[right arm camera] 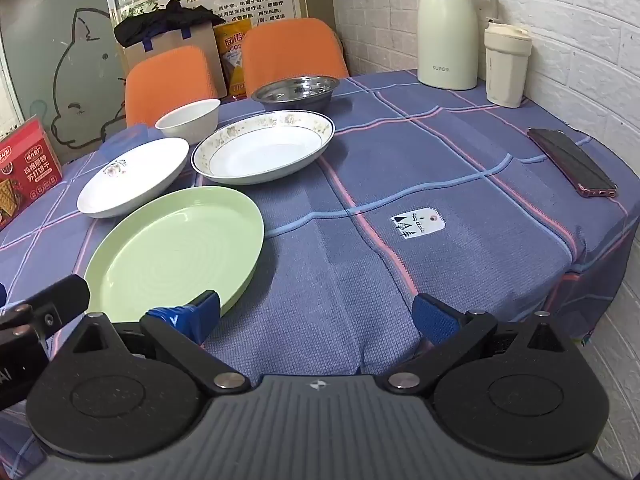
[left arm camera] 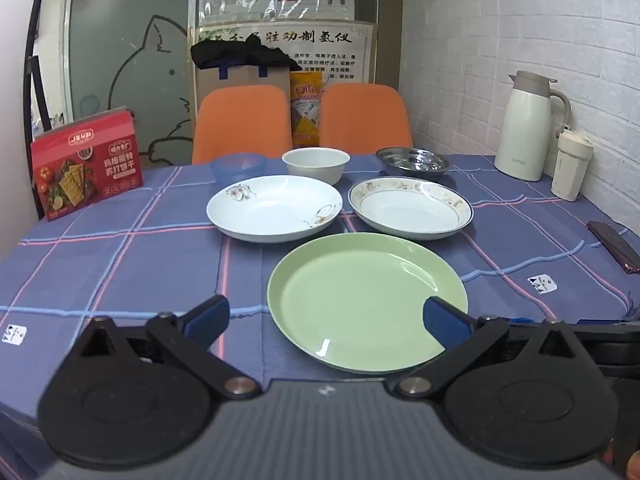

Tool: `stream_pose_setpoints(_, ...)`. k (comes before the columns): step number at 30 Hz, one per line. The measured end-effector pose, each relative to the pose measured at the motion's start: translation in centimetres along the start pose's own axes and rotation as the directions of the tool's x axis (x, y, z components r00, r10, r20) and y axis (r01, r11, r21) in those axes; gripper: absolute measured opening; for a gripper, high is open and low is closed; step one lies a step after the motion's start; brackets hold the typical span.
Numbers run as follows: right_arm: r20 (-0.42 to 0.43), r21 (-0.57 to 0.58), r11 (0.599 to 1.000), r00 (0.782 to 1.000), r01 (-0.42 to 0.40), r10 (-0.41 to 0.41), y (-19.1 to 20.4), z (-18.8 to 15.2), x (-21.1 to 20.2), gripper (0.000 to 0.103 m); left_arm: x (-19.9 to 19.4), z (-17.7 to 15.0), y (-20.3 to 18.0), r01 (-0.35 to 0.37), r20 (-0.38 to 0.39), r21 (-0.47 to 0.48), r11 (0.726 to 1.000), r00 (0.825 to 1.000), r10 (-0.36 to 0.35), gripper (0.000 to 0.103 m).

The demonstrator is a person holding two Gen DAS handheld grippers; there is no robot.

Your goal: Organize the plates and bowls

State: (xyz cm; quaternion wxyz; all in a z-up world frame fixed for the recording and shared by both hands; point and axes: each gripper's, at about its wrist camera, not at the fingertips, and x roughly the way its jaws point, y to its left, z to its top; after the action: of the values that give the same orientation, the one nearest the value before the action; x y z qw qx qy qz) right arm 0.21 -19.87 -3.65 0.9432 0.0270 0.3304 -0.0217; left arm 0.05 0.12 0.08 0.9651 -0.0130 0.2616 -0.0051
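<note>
A green plate (left arm camera: 366,300) (right arm camera: 176,250) lies near the front of the table. Behind it are a white flowered plate (left arm camera: 274,208) (right arm camera: 134,178) and a gold-rimmed plate (left arm camera: 410,208) (right arm camera: 262,146). Further back stand a blue bowl (left arm camera: 239,166), a white bowl (left arm camera: 316,164) (right arm camera: 188,120) and a steel bowl (left arm camera: 414,162) (right arm camera: 296,92). My left gripper (left arm camera: 326,322) is open and empty, with its right finger over the green plate's near rim. My right gripper (right arm camera: 316,316) is open and empty, just right of the green plate.
A red cracker box (left arm camera: 86,166) stands at the left. A cream thermos (right arm camera: 450,26) and a cup (right arm camera: 506,66) stand by the brick wall, and a phone (right arm camera: 572,162) lies at the right edge. Two orange chairs (left arm camera: 242,122) are behind the table.
</note>
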Motion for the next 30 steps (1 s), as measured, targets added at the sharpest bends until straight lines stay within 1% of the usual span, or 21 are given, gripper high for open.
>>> stream_pose_setpoints(4, -0.013, -0.008, 1.0, 1.0, 0.0, 0.0, 0.0, 0.17, 0.03, 0.09, -0.02, 0.07, 0.32, 0.0, 0.006, 0.001, 1.0, 1.0, 0.0, 0.103)
stream_pose_setpoints(5, 0.007, -0.003, 1.0, 1.0, 0.001, -0.001, 0.26, -0.15, -0.35, 0.09, -0.01, 0.08, 0.44, -0.002, 0.007, 0.001, 1.0, 1.0, 0.002, 0.103)
stream_pose_setpoints(6, -0.019, 0.006, 1.0, 1.0, -0.005, 0.005, 0.21, 0.07, 0.09, 0.09, -0.06, -0.06, 0.05, -0.003, 0.005, 0.011, 1.0, 1.0, 0.003, 0.103)
stream_pose_setpoints(9, -0.006, 0.003, 1.0, 1.0, -0.009, 0.009, 0.13, 0.02, 0.1, 0.09, -0.09, -0.25, 0.05, -0.003, 0.005, 0.014, 1.0, 1.0, 0.003, 0.103)
stream_pose_setpoints(15, -0.006, -0.003, 1.0, 1.0, -0.012, 0.012, 0.11, 0.06, 0.04, 0.09, -0.03, -0.08, 0.72, -0.001, 0.002, 0.015, 1.0, 1.0, 0.001, 0.103)
stream_pose_setpoints(16, -0.006, -0.003, 1.0, 1.0, -0.011, 0.011, 0.12, 0.06, 0.07, 0.09, 0.19, -0.1, -0.14, -0.006, -0.001, 0.021, 1.0, 1.0, 0.006, 0.103)
stream_pose_setpoints(30, -0.008, -0.008, 1.0, 1.0, -0.012, 0.012, 0.21, -0.03, 0.15, 0.09, 0.67, -0.11, 0.35, -0.004, -0.022, 0.002, 1.0, 1.0, 0.004, 0.103)
